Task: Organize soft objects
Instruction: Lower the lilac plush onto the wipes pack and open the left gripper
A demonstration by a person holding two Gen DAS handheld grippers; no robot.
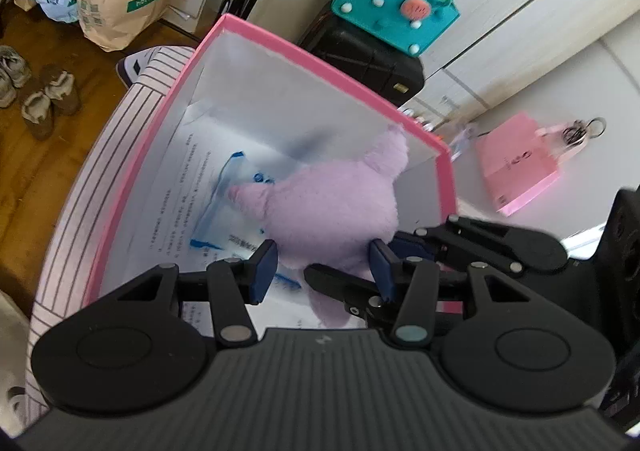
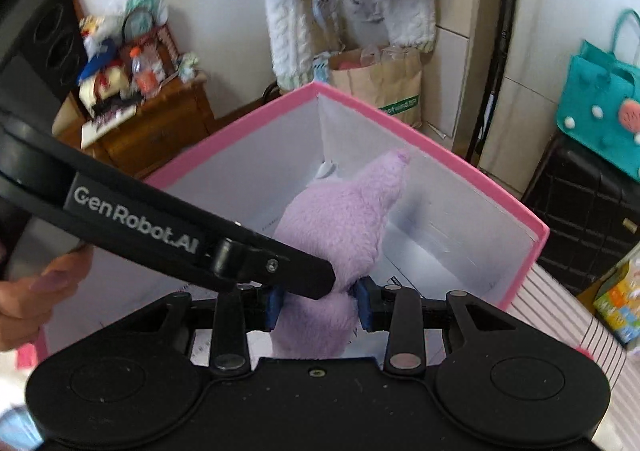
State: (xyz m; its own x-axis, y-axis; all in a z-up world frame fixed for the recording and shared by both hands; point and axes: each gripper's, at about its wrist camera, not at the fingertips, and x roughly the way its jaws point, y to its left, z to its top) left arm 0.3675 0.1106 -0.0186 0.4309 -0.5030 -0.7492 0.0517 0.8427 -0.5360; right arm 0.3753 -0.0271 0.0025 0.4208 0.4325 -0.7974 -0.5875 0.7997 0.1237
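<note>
On the left lies the striped pink-and-white bed cover (image 1: 100, 171), and on it stands the large pink cardboard box with white inner walls (image 1: 280, 47). At the bottom of this box there are printed paper sheets (image 1: 188, 187) and a clear plastic bag with blue edges (image 1: 224, 211).

The task's thing is the lilac plush toy with fluffy pile (image 1: 336, 207). It hangs inside the opening of the box, above the papers, and both claws hold it at its lower end. The left claw (image 1: 322, 271) is narrowed on it; its blue pads (image 1: 262, 271) press the fluff from two sides. In the right wrist view the right claw (image 2: 318, 303) is also narrowed on the toy, and the plush bulges between its pads. The left tool crosses this view as a black arm, and a hand (image 2: 36, 291) of the person is seen at the left edge.

I judge the toy to be very light and very soft. It gives under the pads, so a grip on the loose pile alone may slip; a hold on the thick stuffed body is safer. It is not fragile and can be dropped without harm. One ear or limb points up toward the right rim and may catch there.

To the right, outside the box, a flat pink booklet (image 1: 516, 167) lies on a white surface.
</note>
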